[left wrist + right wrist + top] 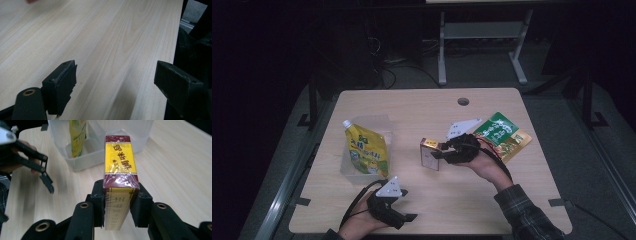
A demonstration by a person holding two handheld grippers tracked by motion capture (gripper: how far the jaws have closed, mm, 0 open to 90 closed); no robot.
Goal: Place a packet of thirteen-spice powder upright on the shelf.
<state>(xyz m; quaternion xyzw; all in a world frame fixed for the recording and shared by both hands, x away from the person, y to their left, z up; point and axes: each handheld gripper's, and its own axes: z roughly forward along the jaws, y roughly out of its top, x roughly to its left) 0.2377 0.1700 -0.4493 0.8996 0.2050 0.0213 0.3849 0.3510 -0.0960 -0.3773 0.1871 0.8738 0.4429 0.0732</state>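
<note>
My right gripper (438, 153) is shut on a yellow and dark red carton (430, 153) wrapped in clear film, held just above the middle of the table. In the right gripper view the carton (120, 167) sticks out forward from between the two pads, which press on its sides. My left gripper (409, 218) rests near the table's front edge, left of centre. Its jaws stand wide apart in the left gripper view, with bare tabletop (112, 45) between them. A clear plastic bin (384, 125) at the left holds a yellow spouted pouch (367, 150).
A green and orange flat packet (504, 134) lies at the right of the table, behind my right hand. A round cable hole (463, 101) sits near the far edge. Beyond the table stand the legs of a grey frame (442, 55).
</note>
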